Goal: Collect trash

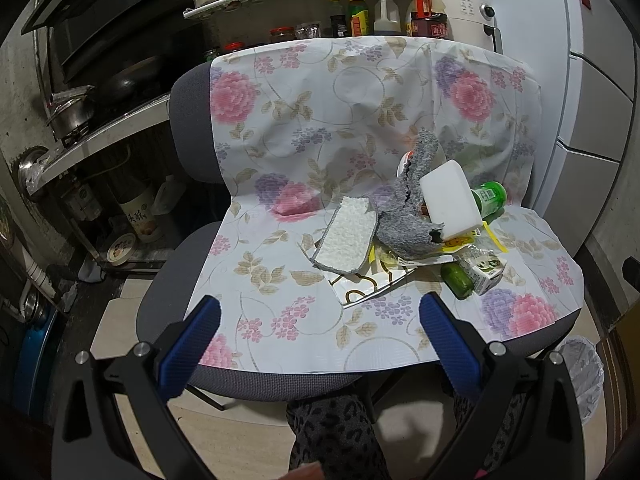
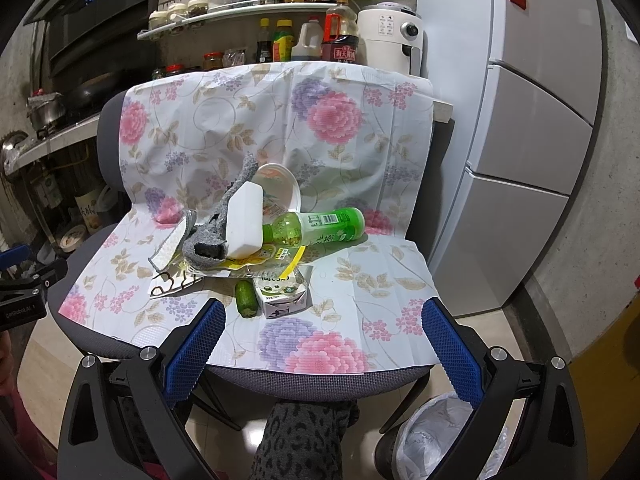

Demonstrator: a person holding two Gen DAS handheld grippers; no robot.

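Note:
A pile of trash lies on a chair covered with a floral sheet (image 2: 360,272). It holds a green drink bottle (image 2: 316,228), a small drink carton (image 2: 284,294), a cucumber piece (image 2: 245,298), a white sponge block (image 2: 245,220), a grey cloth (image 2: 216,232), a white cloth (image 1: 348,240), a clear plastic lid (image 2: 280,188) and yellow wrappers (image 2: 280,258). The pile also shows in the left wrist view, with the bottle (image 1: 488,196) and carton (image 1: 482,272). My left gripper (image 1: 320,320) is open and empty, low before the seat's front edge. My right gripper (image 2: 324,324) is open and empty, just short of the carton.
A bin lined with a white bag (image 2: 444,436) stands on the floor at the chair's front right; it also shows in the left wrist view (image 1: 580,372). A kitchen counter with bottles (image 2: 312,40) is behind the chair. A fridge (image 2: 532,140) stands at the right. A patterned leg (image 2: 304,440) is below the seat.

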